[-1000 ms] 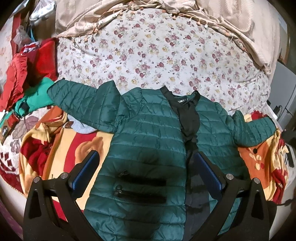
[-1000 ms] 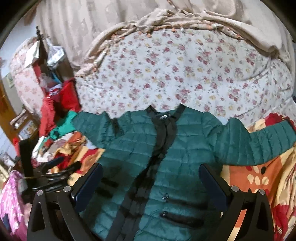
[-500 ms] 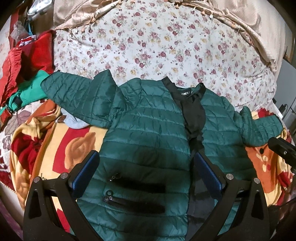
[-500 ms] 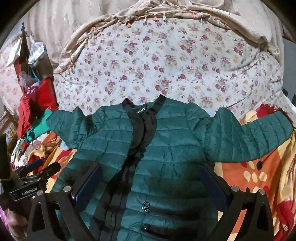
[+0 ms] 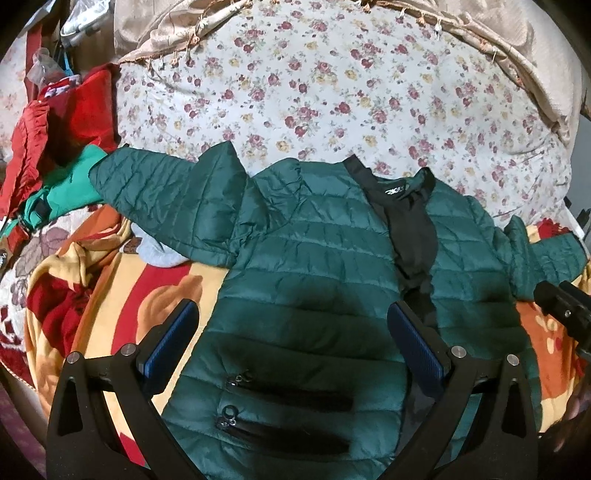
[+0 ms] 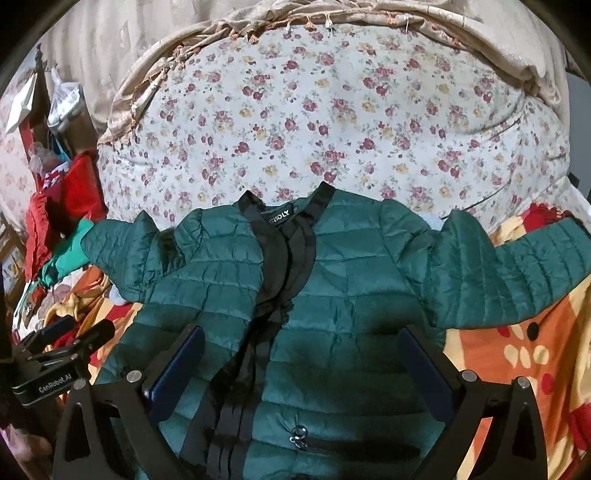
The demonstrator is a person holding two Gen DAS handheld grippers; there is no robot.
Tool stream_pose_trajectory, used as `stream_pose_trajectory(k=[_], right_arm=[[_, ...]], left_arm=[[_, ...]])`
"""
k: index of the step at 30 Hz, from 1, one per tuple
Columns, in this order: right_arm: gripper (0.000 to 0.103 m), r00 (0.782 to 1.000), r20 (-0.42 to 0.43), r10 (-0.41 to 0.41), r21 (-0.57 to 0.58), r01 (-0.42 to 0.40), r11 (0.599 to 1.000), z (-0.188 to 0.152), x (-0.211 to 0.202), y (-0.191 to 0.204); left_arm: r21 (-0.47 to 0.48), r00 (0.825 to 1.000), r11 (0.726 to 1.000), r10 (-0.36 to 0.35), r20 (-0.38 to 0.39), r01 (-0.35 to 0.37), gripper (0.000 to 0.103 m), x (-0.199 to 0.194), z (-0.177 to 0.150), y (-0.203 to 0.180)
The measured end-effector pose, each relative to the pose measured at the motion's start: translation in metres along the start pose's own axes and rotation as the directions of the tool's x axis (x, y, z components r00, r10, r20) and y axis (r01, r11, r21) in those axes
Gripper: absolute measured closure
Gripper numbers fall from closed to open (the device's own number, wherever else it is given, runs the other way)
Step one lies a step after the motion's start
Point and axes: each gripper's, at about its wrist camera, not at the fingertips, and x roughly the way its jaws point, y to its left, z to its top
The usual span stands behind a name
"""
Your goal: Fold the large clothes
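Observation:
A dark green quilted jacket (image 5: pixel 317 266) (image 6: pixel 354 280) lies face up on the bed, black collar away from me, front placket slightly parted, both sleeves spread sideways. My left gripper (image 5: pixel 291 332) hovers open above its left front panel near the zip pockets (image 5: pixel 288 395). My right gripper (image 6: pixel 303 354) hovers open above the right front panel, a zip pull (image 6: pixel 299 434) just below it. Neither holds cloth. The left sleeve (image 5: pixel 166 195) rests on other clothes; the right sleeve (image 6: pixel 517 273) lies on the orange blanket.
A floral sheet (image 5: pixel 332 92) covers the far bed, a beige cover (image 6: pixel 369 18) bunched behind. An orange-red blanket (image 5: pixel 122 295) (image 6: pixel 517 350) lies under the jacket. Red and bright green clothes (image 5: pixel 62 147) are piled at the left. Each view shows the other gripper at its edge.
Both grippers have moved forward and lower over the jacket, which now fills more of each view. The jacket itself has not shifted, and both grippers stay open.

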Motion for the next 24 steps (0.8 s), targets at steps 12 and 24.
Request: stream_pose_trajectory(k=[12,24], right_arm=[[0.000,0.998,-0.060,0.002,0.024,0.000,1.000,0.000,0.034,-0.003],[0.000,0.996,-0.088,-0.012,0.037,0.016,0.999,0.001,0.056,-0.009]], left_arm=[[-0.020,0.999,0.999,0.035,-0.016,-0.036,0.001,0.023,0.000,0.007],[-0.035,0.998,0.998,0.056,-0.025,-0.057,0.001,0.042,0.001,0.012]])
